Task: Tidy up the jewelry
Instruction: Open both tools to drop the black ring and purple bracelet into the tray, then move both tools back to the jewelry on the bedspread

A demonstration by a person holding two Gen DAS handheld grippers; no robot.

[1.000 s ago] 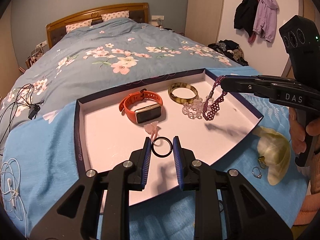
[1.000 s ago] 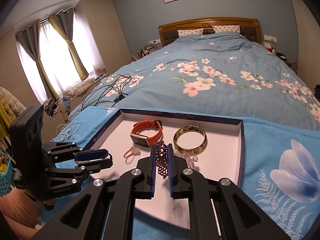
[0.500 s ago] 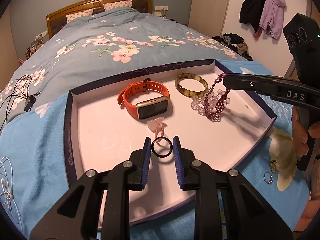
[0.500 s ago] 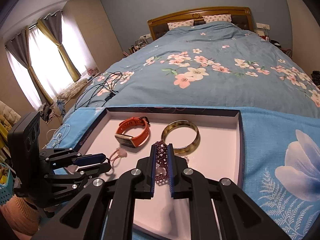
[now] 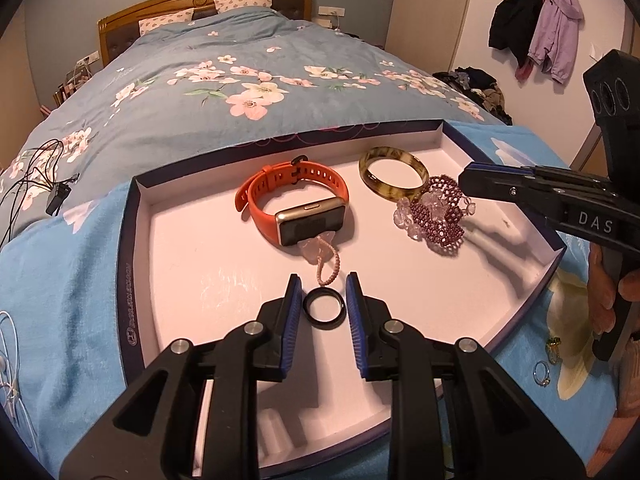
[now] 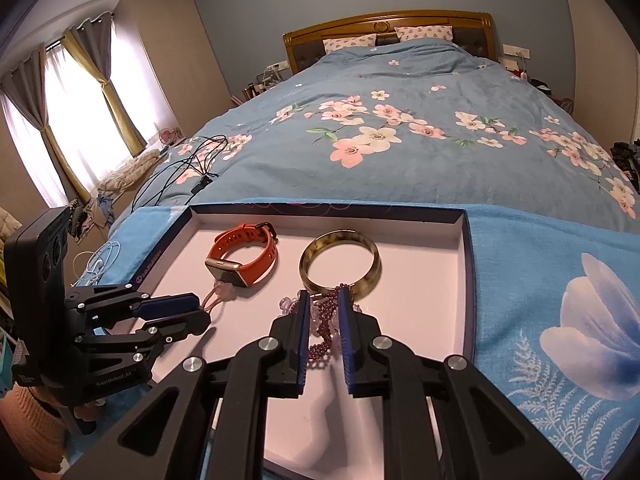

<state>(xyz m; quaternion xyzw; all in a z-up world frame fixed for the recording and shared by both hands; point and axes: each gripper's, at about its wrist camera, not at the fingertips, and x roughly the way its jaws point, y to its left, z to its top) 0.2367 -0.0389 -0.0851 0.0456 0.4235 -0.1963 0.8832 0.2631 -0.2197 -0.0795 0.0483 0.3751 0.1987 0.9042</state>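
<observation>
While both grippers hang over the shallow white tray (image 5: 136, 272) on the bed, their fingers are opening.

Left wrist view: the left gripper (image 5: 323, 312) has the black ring (image 5: 323, 311) between its blue fingers (image 5: 290, 312), lying on the tray floor with gaps either side, near a pink beaded charm (image 5: 324, 256) and an orange-strapped watch (image 5: 296, 208). Right wrist view: the right gripper (image 6: 323, 326) straddles the dark red beaded bracelet (image 6: 322, 332), which sags on the tray beside clear beads and touches a mottled amber bangle (image 6: 340, 260); its fingers (image 6: 347, 336) part, contact unclear.
</observation>
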